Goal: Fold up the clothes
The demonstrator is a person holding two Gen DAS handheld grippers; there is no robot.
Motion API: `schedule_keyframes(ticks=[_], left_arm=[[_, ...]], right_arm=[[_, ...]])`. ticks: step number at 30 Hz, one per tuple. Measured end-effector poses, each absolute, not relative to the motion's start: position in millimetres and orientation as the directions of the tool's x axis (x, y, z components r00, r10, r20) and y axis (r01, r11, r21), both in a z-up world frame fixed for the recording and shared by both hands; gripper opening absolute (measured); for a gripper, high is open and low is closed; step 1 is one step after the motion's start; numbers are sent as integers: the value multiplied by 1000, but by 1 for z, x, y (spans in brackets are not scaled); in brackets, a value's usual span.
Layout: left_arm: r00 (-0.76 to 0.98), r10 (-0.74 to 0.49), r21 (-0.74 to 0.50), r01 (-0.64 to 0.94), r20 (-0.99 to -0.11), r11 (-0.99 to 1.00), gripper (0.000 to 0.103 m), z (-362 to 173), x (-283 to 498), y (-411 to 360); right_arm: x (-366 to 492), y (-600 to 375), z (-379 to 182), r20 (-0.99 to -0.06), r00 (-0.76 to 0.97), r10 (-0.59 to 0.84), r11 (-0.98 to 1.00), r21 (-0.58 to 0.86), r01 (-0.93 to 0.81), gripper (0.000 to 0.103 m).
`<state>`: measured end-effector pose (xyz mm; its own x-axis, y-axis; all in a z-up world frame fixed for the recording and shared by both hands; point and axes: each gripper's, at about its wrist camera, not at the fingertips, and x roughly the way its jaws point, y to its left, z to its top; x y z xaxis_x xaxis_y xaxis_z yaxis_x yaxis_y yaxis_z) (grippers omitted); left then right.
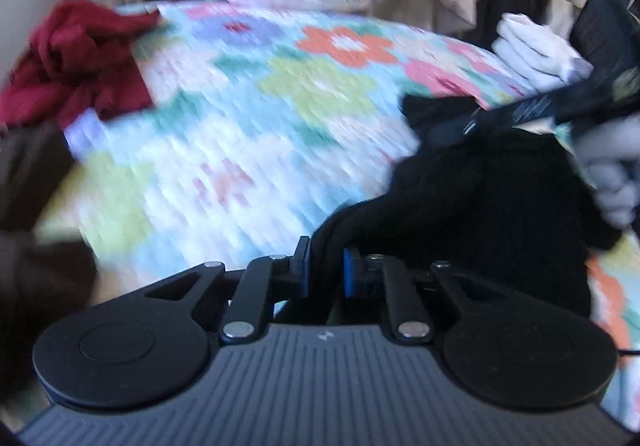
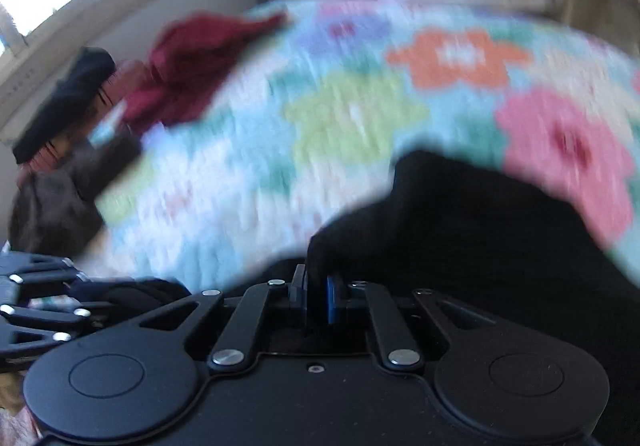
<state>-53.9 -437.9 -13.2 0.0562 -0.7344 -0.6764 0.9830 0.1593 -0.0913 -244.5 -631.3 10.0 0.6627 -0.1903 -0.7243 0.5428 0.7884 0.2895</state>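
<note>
The bed's floral quilt (image 1: 248, 118) carries an unfolded black garment (image 1: 480, 206) at its near edge and a crumpled red garment (image 1: 76, 58) at the far left, so folding appears barely begun, most work remaining. Left hand-held gripper (image 1: 326, 270) is pinched narrow on a black edge; right hand-held gripper (image 2: 316, 294) likewise clamps black cloth.

I can't read any text, label or number here; both views are too blurred.
</note>
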Motion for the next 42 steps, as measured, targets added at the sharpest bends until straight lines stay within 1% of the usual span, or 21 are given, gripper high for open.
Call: schedule_keyframes(ticks=[2,4,5,8,12,15,16,17,18,19,21,22,23,24,27,30,33,35,38,40,42], left_arm=[[111,-757,-89,972,-644,219,8,-6,-30,-453],[121,-790,-174,945,-601,277,7,3,-2,-463],[140,-802,-188,935,-581,300,7,8,8,-465],[232,-814,-148,921,-533,360,7,23,26,-467],[316,-792,-160,876,-523,455,7,21,57,-467],[363,-733,-96,860,-575,501,8,1,66,-477],[373,-704,-69,856,-604,512,11,-8,66,-482],[375,-676,-47,854,-634,518,11,-16,66,-486],[377,-654,-31,852,-656,523,13,-22,65,-489],[372,-645,-25,855,-668,519,19,-25,64,-490],[355,-644,-22,866,-677,500,34,-26,63,-492],[356,-646,-17,868,-675,497,50,-25,62,-492],[358,-652,-20,868,-669,497,58,-23,62,-490],[360,-660,-28,866,-659,500,59,-20,63,-487],[336,-691,-99,855,-640,509,61,-20,71,-474],[323,-707,-167,832,-630,529,61,-22,83,-464],[373,-690,-108,830,-620,547,61,-14,77,-447],[403,-672,-57,832,-622,552,61,-4,67,-434],[443,-649,-1,825,-619,565,61,14,49,-407],[426,-660,-11,836,-619,549,61,26,36,-384],[387,-685,25,880,-617,474,61,39,14,-359]], right_arm=[[-236,-651,28,-673,715,-189,786,333,521,10],[-224,-671,43,-623,757,-198,782,366,505,10],[-218,-678,49,-604,771,-202,778,379,501,9],[-196,-692,63,-569,796,-207,788,385,480,8],[-165,-702,58,-551,805,-219,816,349,460,7],[-138,-697,35,-586,780,-219,853,273,445,8],[-131,-691,28,-607,761,-227,861,241,449,10],[-130,-685,23,-617,753,-228,859,236,454,17],[-133,-678,20,-619,753,-222,851,254,460,18],[-140,-669,18,-618,755,-217,840,276,467,19],[-166,-647,19,-608,762,-223,815,313,487,35],[-182,-634,20,-606,762,-228,797,333,503,40],[-200,-621,21,-608,758,-234,774,355,524,51],[-216,-609,22,-617,748,-244,749,370,549,56],[-264,-568,29,-646,702,-299,686,366,629,56],[-311,-524,44,-626,676,-389,663,319,677,58],[-346,-491,52,-594,666,-451,698,231,678,69],[-365,-479,51,-592,641,-488,685,195,702,73],[-391,-464,48,-599,619,-507,676,169,717,73],[-410,-453,47,-569,639,-517,694,158,702,74],[-426,-443,47,-543,658,-523,713,144,686,75]])
